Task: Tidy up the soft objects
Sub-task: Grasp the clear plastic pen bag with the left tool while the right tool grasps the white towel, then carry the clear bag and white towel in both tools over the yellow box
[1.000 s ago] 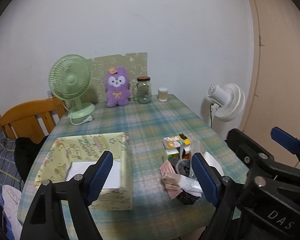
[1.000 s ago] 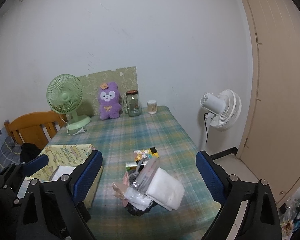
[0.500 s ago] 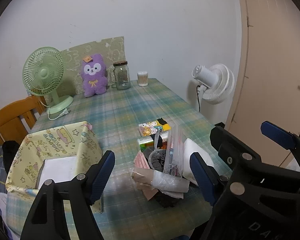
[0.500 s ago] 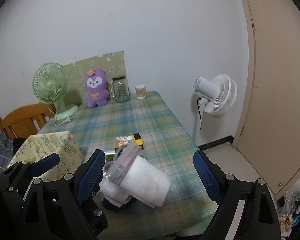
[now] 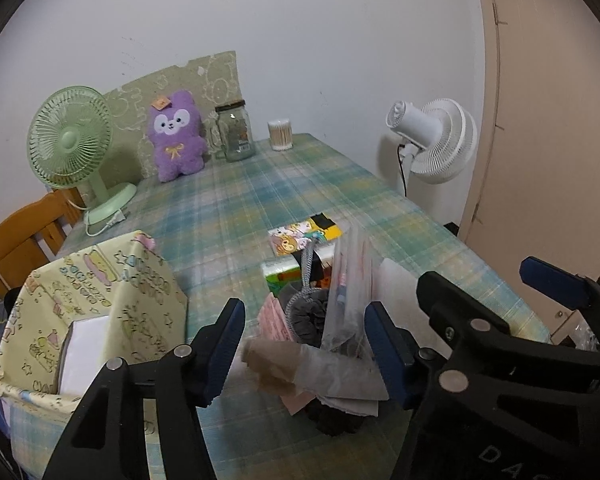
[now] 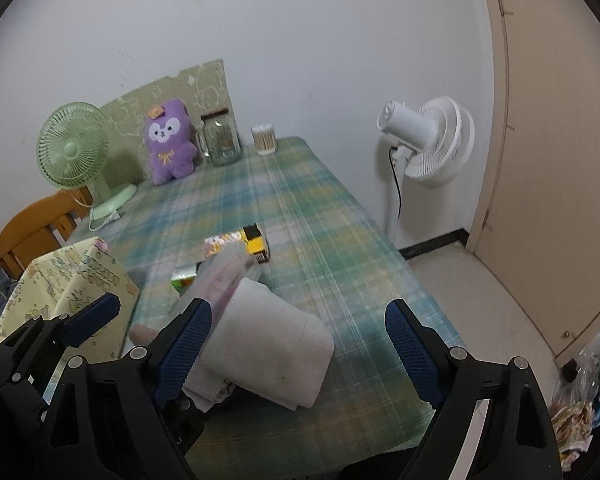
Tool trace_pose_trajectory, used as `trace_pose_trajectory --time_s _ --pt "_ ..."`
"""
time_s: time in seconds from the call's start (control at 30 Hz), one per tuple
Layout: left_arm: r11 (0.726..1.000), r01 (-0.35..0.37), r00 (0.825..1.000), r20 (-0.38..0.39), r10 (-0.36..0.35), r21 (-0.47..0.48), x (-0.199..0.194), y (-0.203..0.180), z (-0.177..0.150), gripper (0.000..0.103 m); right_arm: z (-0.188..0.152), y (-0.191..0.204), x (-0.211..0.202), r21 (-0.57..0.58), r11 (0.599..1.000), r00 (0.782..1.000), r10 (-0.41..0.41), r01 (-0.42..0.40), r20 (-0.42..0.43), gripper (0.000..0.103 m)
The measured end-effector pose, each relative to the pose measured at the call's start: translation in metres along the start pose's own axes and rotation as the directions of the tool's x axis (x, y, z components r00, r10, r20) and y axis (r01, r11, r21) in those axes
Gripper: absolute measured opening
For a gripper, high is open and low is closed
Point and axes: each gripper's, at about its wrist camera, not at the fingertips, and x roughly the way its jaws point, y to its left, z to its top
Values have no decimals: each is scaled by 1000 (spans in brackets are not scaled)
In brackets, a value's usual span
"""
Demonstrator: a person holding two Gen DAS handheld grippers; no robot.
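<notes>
Nearest, lower centre of frame: left claw spread wide, empty, straddling soft pile on tabletop. Right claw likewise wide apart, empty, folded white cloth between its fingers, long axis running lower right to upper left. Cloth sits nearer right claw; pile's left side nearer left. Yellow fabric bin lower left, just beside pile. Farther back, upper left: purple plush against wall.
</notes>
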Motion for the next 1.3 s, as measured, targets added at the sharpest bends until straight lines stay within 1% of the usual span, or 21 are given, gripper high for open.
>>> trace_pose_trajectory --time_s 0.1,0.2,0.27,0.3,0.37,0.43,0.53,0.7,0.77,0.83,0.9,0.97,1.0,1.03,1.07,1.1,1.13,1.17,1.2,1.3 --pt "1000 4 1000 -20 -4 0 9 0 0 62 -1 -3 10 13 1000 1000 -2 2 -25 91" --pt "1000 9 999 -40 -8 8 17 -2 -2 56 -4 -4 21 21 1000 999 -2 3 -49 91" --pt "1000 11 999 -49 -10 18 21 -4 -4 48 -5 -4 27 30 1000 998 1 1 -65 91" --pt "1000 14 998 -54 -13 21 23 -5 -5 46 -6 -4 31 36 999 997 4 -1 -73 91" --pt "999 20 997 -72 -18 25 28 -7 -7 37 -8 -4 38 43 999 996 7 -3 -93 91" --pt "999 15 996 -84 -13 29 32 -8 -10 35 -11 -3 46 52 999 993 13 -7 -115 91" --pt "999 -12 997 -71 16 51 34 -10 -12 34 -12 -5 54 75 997 991 32 -23 -131 91" --pt "997 -30 997 -65 34 74 39 -12 -13 33 -14 -7 63 88 996 988 25 -12 -151 90" --pt "996 -36 997 -64 42 85 40 -12 -14 32 -15 -6 68 87 996 986 27 -13 -165 85" --pt "995 -42 997 -63 48 94 41 -14 -14 32 -15 -6 71 99 995 984 48 -31 -174 78" --pt "995 -33 997 -66 39 91 41 -14 -13 32 -15 -5 71 100 994 984 51 -34 -171 72" --pt "996 -23 997 -69 28 83 42 -13 -12 32 -14 -5 72 103 994 984 61 -44 -169 60" --pt "997 -19 997 -70 25 80 42 -12 -12 31 -14 -4 71 100 994 985 58 -42 -164 57" --pt "997 -15 997 -70 20 75 42 -11 -12 30 -13 -2 71 94 995 985 56 -41 -162 50" --pt "998 -10 997 -71 15 68 42 -10 -11 28 -12 -2 70 87 995 986 55 -41 -160 36" --pt "998 -10 997 -69 15 66 41 -9 -11 27 -10 1 69 63 998 987 33 -24 -156 25" --pt "997 -13 997 -70 18 71 41 -10 -11 25 -10 3 68 45 999 989 11 -5 -149 16" --pt "998 -7 998 -69 12 70 41 -10 -11 12 -9 3 67 36 999 989 10 -5 -147 16" --pt "998 15 997 -77 -10 63 41 -10 -10 9 -9 2 67 44 999 988 26 -20 -152 15" --pt "998 19 997 -75 -14 56 39 -10 -10 8 -8 2 65 45 999 989 26 -20 -145 14"
